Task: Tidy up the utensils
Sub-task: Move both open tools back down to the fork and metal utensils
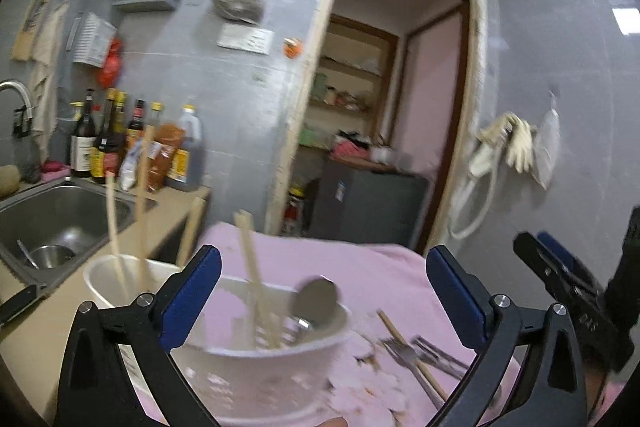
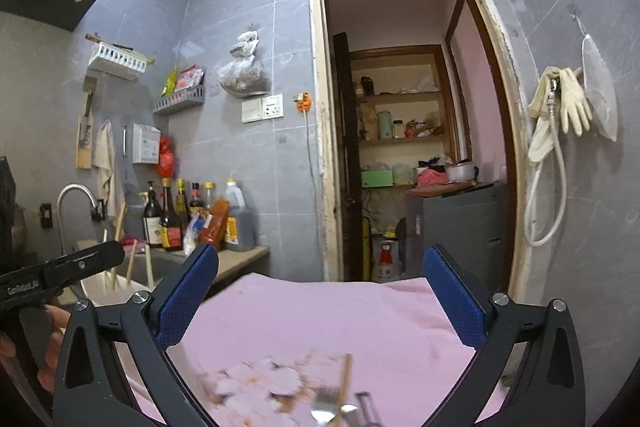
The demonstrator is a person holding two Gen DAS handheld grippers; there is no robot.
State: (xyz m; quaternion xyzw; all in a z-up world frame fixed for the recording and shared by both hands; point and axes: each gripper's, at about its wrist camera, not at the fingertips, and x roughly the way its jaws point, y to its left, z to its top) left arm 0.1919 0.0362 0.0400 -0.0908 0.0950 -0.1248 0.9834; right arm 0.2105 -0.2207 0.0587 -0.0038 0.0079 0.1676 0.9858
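Note:
In the left wrist view my left gripper [image 1: 324, 291] is open and empty, just above a white perforated utensil basket [image 1: 276, 359] on a pink cloth [image 1: 380, 267]. The basket holds a metal spoon [image 1: 316, 301] and wooden chopsticks [image 1: 254, 275]. A second white holder [image 1: 116, 281] to its left holds more chopsticks. Forks [image 1: 424, 351] and a chopstick [image 1: 404, 339] lie loose on the cloth at right. My right gripper [image 2: 320, 291] is open and empty above the cloth [image 2: 320, 319]; a chopstick [image 2: 345, 377] and metal utensils [image 2: 340, 411] lie below it.
A steel sink [image 1: 48, 219] with a bowl and a tap [image 1: 18, 95] is on the left. Sauce bottles [image 1: 132, 143] stand on the counter behind it. An open doorway [image 1: 392, 99] with shelves lies ahead. Gloves and a hose [image 1: 504, 147] hang on the right wall.

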